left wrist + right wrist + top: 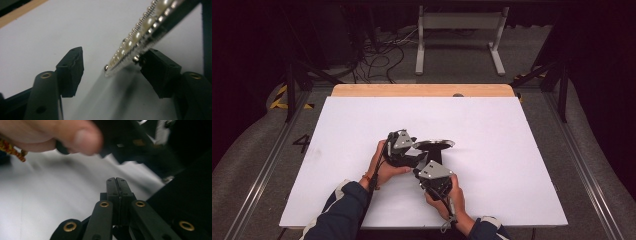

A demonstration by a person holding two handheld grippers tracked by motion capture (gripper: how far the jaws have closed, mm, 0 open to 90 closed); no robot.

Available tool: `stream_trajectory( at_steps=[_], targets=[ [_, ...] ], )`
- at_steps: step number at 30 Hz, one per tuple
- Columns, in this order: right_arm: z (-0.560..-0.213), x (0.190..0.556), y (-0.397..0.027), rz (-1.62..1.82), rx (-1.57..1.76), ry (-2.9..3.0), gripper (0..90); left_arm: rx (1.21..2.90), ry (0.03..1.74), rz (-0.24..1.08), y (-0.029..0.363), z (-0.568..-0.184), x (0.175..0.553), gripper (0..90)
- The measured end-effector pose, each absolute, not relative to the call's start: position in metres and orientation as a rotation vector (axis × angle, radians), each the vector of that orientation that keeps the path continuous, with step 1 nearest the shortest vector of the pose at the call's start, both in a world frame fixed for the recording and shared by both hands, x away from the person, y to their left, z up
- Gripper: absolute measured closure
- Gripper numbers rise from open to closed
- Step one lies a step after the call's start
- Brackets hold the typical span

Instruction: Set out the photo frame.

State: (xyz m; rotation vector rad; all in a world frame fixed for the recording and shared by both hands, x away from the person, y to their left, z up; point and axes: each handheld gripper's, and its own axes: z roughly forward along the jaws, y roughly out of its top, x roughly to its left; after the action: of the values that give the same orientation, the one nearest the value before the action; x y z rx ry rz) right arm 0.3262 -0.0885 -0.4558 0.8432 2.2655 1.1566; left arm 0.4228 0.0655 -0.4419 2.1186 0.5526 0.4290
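Note:
A round disc (434,145) with a shiny face and a rim of pearls and small metal beads (140,32) stands on a dark base at the middle of the white table (502,125). My left gripper (422,153) reaches toward it from the left. In the left gripper view the left gripper (113,75) is open. The beaded rim slants down between its jaws, close against the right pad (157,67) and apart from the left pad (71,66). My right gripper (418,171) sits just in front of the disc. Its jaws (117,183) are shut with nothing in them.
A wooden strip (422,90) runs along the table's far edge. Beyond it a white metal frame (459,35) and loose cables (382,55) lie on the floor. The hand holding the left gripper (62,135) is close above the right gripper's jaws.

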Motion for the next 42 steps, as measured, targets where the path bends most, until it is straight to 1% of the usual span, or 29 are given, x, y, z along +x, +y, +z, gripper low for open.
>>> stream_trajectory(
  at_steps=[1, 3, 4, 5, 10, 12, 14, 19, 24, 28, 34, 42],
  targets=[
    [-0.457, 0.326, -0.087, 1.131, 0.835, 2.269, 90.0, 2.104, 0.547, 0.423, 0.065, -0.442, 0.425, 42.1],
    [-0.461, 0.329, -0.085, 1.105, 0.85, 2.269, 90.0, 2.104, 0.508, 0.403, 0.065, -0.442, 0.425, 46.9],
    [-0.461, 0.329, -0.085, 1.105, 0.85, 2.269, 90.0, 2.104, 0.508, 0.403, 0.065, -0.442, 0.425, 57.3],
    [-0.462, 0.33, -0.086, 1.091, 0.869, 2.269, 90.0, 2.111, 0.461, 0.43, 0.065, -0.443, 0.421, 62.8],
    [-0.462, 0.329, -0.085, 1.045, 0.867, 2.257, 90.0, 2.122, 0.446, 0.455, 0.064, -0.442, 0.417, 70.1],
    [-0.463, 0.331, -0.093, 1.022, 0.923, 2.249, 90.0, 2.132, 0.433, 0.501, 0.064, -0.442, 0.413, 73.5],
    [-0.463, 0.334, -0.1, 1.027, 0.958, 2.247, 90.0, 2.138, 0.433, 0.512, 0.064, -0.442, 0.41, 75.7],
    [-0.462, 0.336, -0.111, 1.039, 0.974, 2.259, 90.0, 2.15, 0.424, 0.545, 0.063, -0.441, 0.405, 77.2],
    [-0.462, 0.337, -0.115, 1.038, 0.968, 2.266, 90.0, 2.16, 0.413, 0.547, 0.063, -0.44, 0.401, 77.0],
    [-0.46, 0.34, -0.126, 1.05, 0.988, 2.293, 90.0, 2.176, 0.397, 0.541, 0.063, -0.439, 0.396, 76.8],
    [-0.46, 0.349, -0.149, 1.108, 1.023, 2.322, 90.0, 2.181, 0.394, 0.527, 0.061, -0.438, 0.392, 75.5],
    [-0.461, 0.354, -0.153, 1.108, 1.02, 2.337, 90.0, 2.13, 0.419, 0.455, 0.064, -0.441, 0.398, 72.5]
  ],
)
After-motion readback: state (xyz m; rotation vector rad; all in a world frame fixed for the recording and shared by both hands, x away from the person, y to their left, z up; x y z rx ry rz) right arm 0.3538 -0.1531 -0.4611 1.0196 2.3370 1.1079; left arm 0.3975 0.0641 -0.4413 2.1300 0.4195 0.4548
